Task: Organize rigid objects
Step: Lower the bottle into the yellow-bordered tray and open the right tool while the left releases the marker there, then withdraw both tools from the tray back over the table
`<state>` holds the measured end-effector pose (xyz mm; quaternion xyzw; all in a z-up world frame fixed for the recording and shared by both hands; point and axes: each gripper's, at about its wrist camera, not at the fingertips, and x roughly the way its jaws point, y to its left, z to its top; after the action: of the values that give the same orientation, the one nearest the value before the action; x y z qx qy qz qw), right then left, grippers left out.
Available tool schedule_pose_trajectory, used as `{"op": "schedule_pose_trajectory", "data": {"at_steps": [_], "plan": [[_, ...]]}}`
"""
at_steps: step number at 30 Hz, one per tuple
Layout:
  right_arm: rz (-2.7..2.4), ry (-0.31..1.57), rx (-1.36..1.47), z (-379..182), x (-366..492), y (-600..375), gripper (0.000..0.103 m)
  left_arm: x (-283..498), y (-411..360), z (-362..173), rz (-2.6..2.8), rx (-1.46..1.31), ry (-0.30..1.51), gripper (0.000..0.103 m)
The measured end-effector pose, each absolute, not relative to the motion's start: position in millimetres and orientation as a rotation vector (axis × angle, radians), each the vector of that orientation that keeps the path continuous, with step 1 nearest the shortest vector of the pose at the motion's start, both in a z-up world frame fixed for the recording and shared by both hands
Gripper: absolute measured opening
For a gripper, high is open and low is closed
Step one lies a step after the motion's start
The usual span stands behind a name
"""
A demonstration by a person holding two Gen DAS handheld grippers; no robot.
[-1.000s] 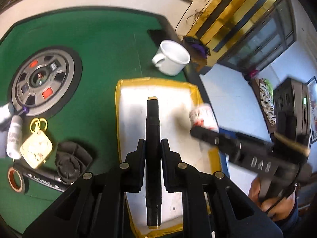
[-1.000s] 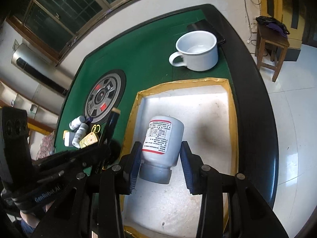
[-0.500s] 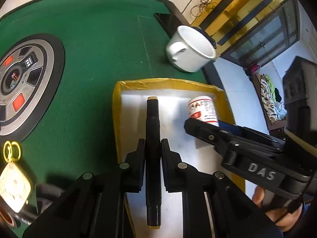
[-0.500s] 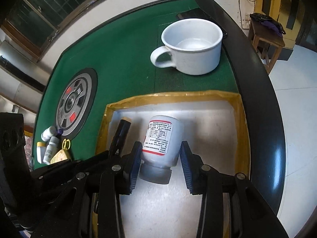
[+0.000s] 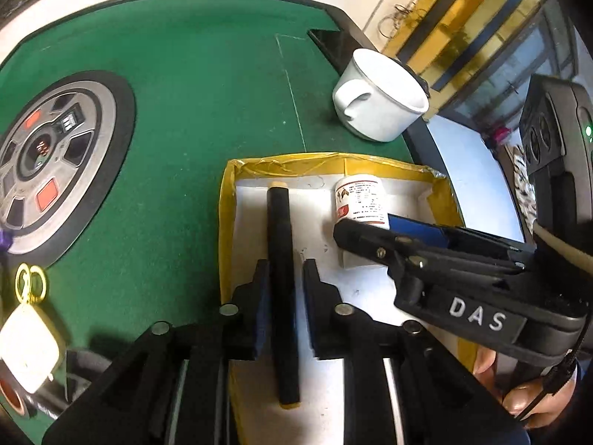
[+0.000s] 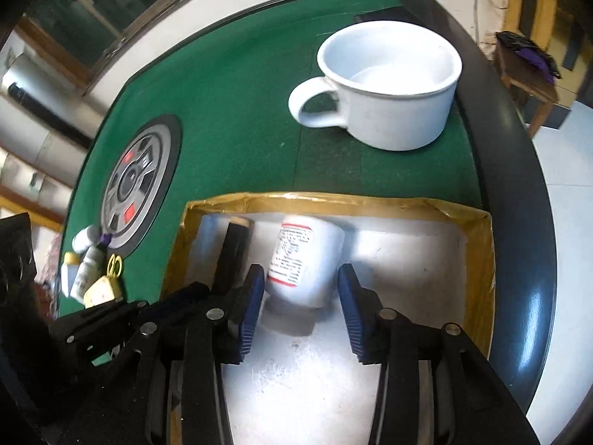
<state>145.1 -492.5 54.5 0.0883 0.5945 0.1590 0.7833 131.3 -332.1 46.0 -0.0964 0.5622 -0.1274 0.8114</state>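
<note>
A yellow-rimmed tray (image 5: 227, 222) with a white floor lies on the green table; it also shows in the right wrist view (image 6: 478, 259). My left gripper (image 5: 284, 278) has opened; a black marker (image 5: 282, 259) lies between its jaws on the tray floor, its tip near the far wall. My right gripper (image 6: 301, 296) has opened around a white pill bottle (image 6: 305, 259) with a red-edged label, lying in the tray with gaps on both sides. The bottle (image 5: 359, 200) and marker (image 6: 233, 252) each show in the other view.
A white mug (image 6: 389, 85) stands beyond the tray near the table's dark edge. A round grey control panel (image 5: 48, 155) sits in the table's middle. A gold keyring tag (image 5: 26, 330), small bottles (image 6: 87, 256) and a tape roll (image 5: 11, 400) lie at the left.
Both grippers moved forward and down into the tray. Both sets of jaws have opened, leaving the marker and the bottle lying on the tray floor.
</note>
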Motion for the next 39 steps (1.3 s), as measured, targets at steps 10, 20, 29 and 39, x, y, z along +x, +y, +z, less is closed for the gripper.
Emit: {"op": "schedule_pose_trajectory", "data": {"at_steps": [10, 20, 29, 39], "plan": [[0.393, 1.087, 0.177, 99, 105, -557, 0.049, 62, -306, 78, 0.091, -0.188, 1.039, 0.027], [0.385, 0.976, 0.019, 84, 82, -544, 0.052, 21, -290, 51, 0.193, -0.324, 1.042, 0.027], [0.445, 0.917, -0.232, 116, 93, -514, 0.052, -4, -272, 70, 0.208, -0.395, 0.991, 0.026], [0.933, 0.914, -0.207, 164, 41, -405, 0.054, -86, -223, 146, 0.36, -0.411, 0.872, 0.027]]}}
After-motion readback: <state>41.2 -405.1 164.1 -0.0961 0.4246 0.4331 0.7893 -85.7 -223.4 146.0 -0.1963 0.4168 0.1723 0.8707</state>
